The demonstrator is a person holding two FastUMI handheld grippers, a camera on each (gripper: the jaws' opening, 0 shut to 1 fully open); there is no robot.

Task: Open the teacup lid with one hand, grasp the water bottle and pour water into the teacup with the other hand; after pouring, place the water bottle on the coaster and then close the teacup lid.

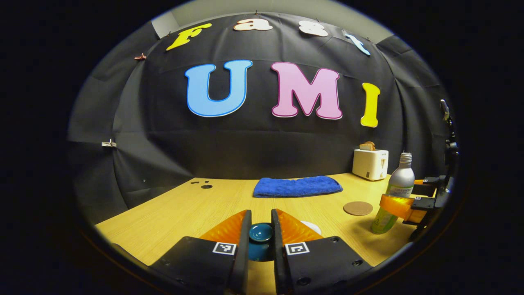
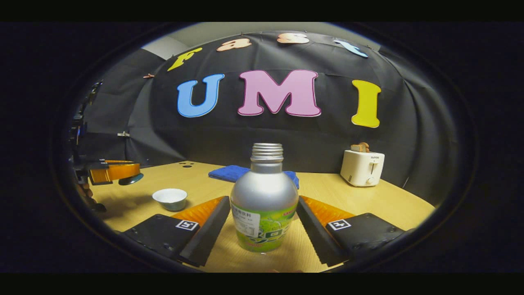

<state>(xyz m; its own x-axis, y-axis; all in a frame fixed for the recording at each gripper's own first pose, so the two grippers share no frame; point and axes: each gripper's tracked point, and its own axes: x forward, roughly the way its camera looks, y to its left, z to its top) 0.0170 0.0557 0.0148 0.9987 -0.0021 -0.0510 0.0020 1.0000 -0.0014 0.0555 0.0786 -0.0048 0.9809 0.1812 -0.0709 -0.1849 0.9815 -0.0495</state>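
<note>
Left gripper view: my left gripper [image 1: 261, 229] has its jaws closed on the knob of the blue teacup lid [image 1: 260, 232], held above the table [image 1: 172, 213]. Off to my right I see the water bottle [image 1: 395, 192], the coaster [image 1: 357, 208] just beside it, a blue towel [image 1: 297, 186] and a toaster [image 1: 370, 164].

Right gripper view: my right gripper [image 2: 264, 223] stands around the water bottle [image 2: 264, 205], jaws open, not yet touching it. The white teacup [image 2: 170, 198] sits uncovered at left, the lid [image 2: 131, 178] held above it by the left gripper [image 2: 116, 171].

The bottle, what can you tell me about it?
The bottle is silvery metal with a threaded neck, no cap, and a green label round its lower part. It stands upright on the wooden table, between the right gripper's open orange fingers, which bracket it without clearly pressing. The coaster lies just beside it.
</note>
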